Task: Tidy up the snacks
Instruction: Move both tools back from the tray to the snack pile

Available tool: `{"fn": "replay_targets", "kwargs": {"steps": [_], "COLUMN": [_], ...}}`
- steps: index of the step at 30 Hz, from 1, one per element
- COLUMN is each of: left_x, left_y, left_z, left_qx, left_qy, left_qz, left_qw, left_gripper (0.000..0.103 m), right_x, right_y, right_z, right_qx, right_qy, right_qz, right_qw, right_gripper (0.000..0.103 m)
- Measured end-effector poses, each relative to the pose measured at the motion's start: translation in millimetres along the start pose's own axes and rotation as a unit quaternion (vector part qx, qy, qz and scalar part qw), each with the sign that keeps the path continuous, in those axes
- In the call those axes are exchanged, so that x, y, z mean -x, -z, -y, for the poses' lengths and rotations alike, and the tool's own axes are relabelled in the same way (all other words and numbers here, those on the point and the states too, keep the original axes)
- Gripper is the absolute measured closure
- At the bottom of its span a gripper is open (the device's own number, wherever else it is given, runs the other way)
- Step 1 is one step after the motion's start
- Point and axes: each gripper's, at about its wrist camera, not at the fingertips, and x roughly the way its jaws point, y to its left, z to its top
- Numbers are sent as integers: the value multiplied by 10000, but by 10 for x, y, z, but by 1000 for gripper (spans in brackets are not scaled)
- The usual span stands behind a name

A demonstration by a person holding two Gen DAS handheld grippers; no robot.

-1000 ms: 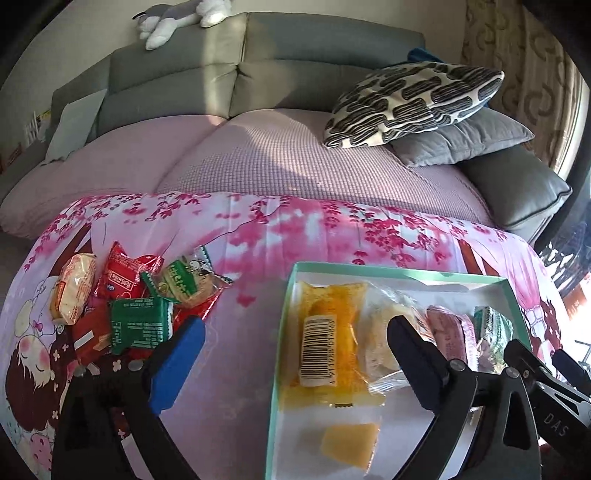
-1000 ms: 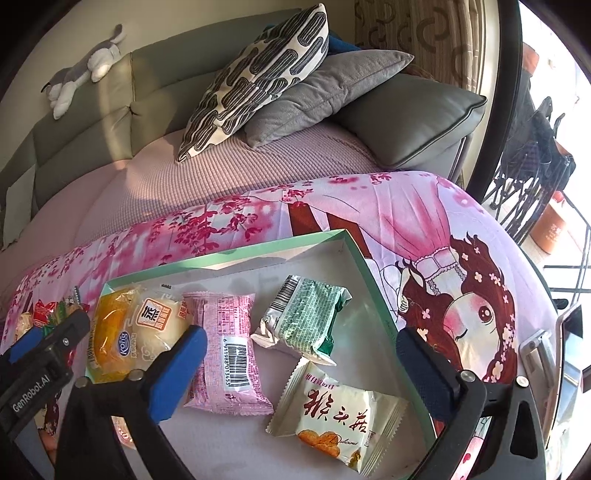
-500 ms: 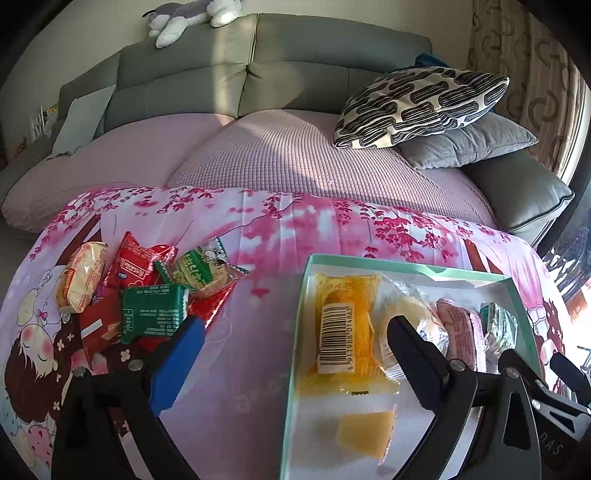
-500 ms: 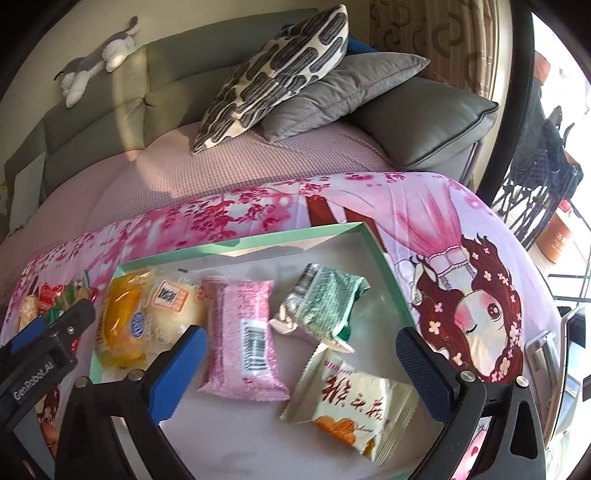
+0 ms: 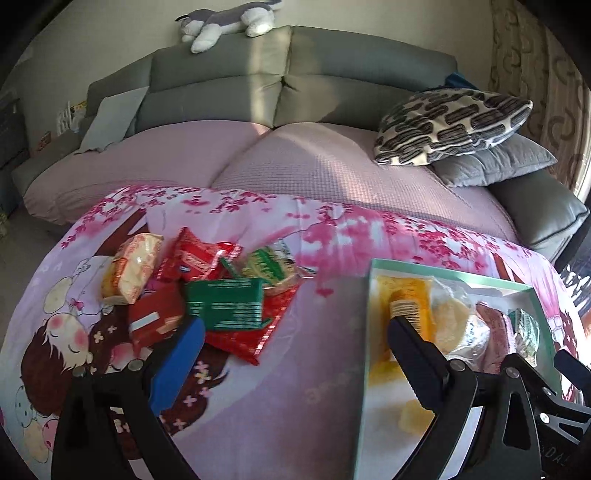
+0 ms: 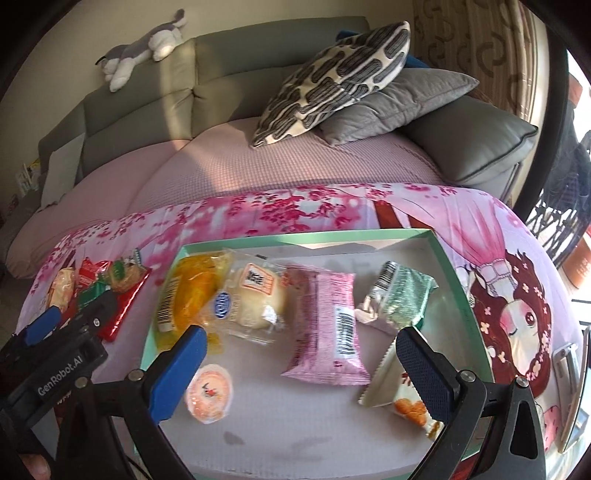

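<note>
A shallow mint-green box (image 6: 455, 281) lies on a pink cartoon blanket (image 5: 295, 362). It holds a yellow pack (image 6: 188, 293), a cream bun (image 6: 255, 299), a pink pack (image 6: 332, 325), a green-silver pack (image 6: 400, 297), a white-orange pack (image 6: 393, 393) and a small round jelly cup (image 6: 209, 392). To its left lies a loose pile of snacks (image 5: 207, 291): red packs, a green pack (image 5: 225, 303), a yellow-orange bun pack (image 5: 130, 271). My left gripper (image 5: 295, 350) hovers open between pile and box. My right gripper (image 6: 299, 354) is open above the box, empty.
A grey sofa (image 5: 288, 85) with a pink cover runs behind the blanket. A patterned pillow (image 6: 332, 77) and grey cushions sit at the right. A plush toy (image 5: 225, 18) lies on the backrest. A metal object (image 6: 569, 391) sits at the blanket's right edge.
My left gripper has drifted left and back, so the snack pile sits closer to centre. My right gripper has pulled back and up; the jelly cup now shows in the box.
</note>
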Motion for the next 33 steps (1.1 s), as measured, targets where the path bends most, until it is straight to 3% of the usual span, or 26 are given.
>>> {"fn": "replay_targets", "kwargs": {"steps": [4, 16, 33], "left_x": [6, 23, 37], "left_y": [-11, 24, 16], "left_z": [-218, -858, -1493], "left_qx": [107, 530, 1046], "left_qy": [-342, -845, -673], "left_qz": [67, -46, -163], "left_qw": [9993, 9950, 9921], "left_gripper": [4, 4, 4], "right_x": [2, -86, -154], "right_y": [10, 110, 176], "right_z": [-153, -576, -1262], "right_qx": [159, 653, 1156], "right_qy": [-114, -330, -693], "right_qz": [9, -116, -210], "right_qw": [9998, 9973, 9907], "right_gripper": [0, 0, 0]}}
